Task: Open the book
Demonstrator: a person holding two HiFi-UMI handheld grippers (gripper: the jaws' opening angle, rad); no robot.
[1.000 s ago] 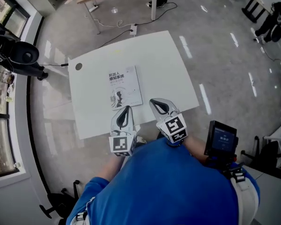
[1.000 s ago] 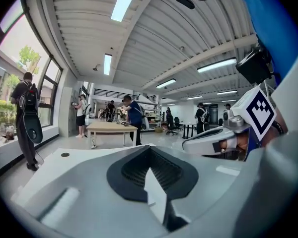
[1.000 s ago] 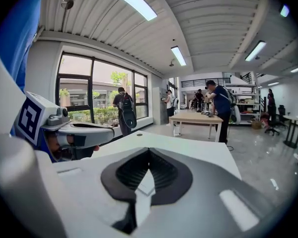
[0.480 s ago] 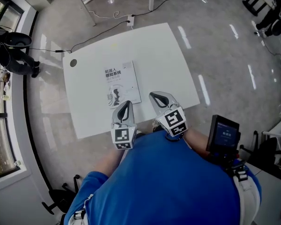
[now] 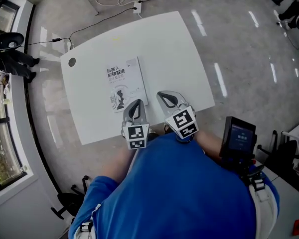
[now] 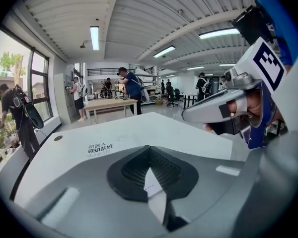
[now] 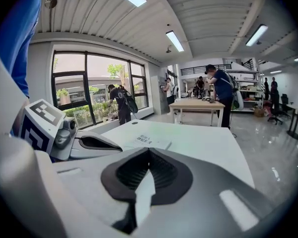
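The left claw (image 5: 135,108) and right claw (image 5: 167,98) have dropped toward the closed book (image 5: 123,82), both clamped together, empty.

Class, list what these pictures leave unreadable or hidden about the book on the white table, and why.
1. Head view: part of the book's near edge, covered by the left claw.
2. Left gripper view: the book's near part, behind that claw's own body.
3. Every view: the cover's small print, too small to read.
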